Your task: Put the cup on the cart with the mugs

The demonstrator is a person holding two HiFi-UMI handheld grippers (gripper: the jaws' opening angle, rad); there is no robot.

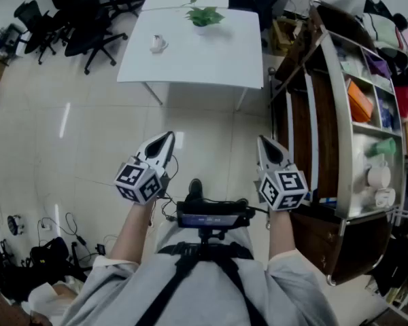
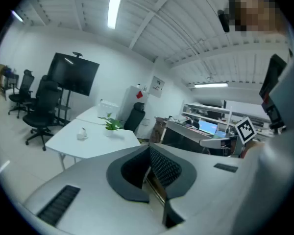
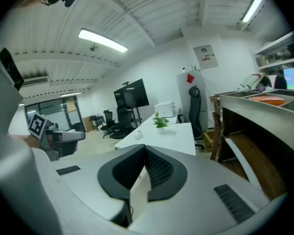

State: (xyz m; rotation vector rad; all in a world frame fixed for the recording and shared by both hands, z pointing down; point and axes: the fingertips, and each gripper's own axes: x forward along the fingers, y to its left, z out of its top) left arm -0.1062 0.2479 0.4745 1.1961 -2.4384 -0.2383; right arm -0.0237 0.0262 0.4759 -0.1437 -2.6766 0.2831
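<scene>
A small white cup (image 1: pixel 158 43) stands on the white table (image 1: pixel 211 63) across the floor from me, also seen as the cup (image 2: pixel 82 135) in the left gripper view and the cup (image 3: pixel 138 136) in the right gripper view. The cart (image 1: pixel 340 100) stands at the right, with white mugs (image 1: pixel 379 176) on a lower shelf. My left gripper (image 1: pixel 168 137) and right gripper (image 1: pixel 262 142) are held out side by side above the floor, well short of the table. Both the left gripper (image 2: pixel 149 149) and the right gripper (image 3: pixel 144 149) have their jaws together with nothing between them.
A potted plant (image 1: pixel 204 15) sits on the table behind the cup. Black office chairs (image 1: pixel 88 26) stand at the far left. Cables and bags (image 1: pixel 47 250) lie on the floor at the near left. The cart's wooden side (image 3: pixel 245 131) runs close along my right.
</scene>
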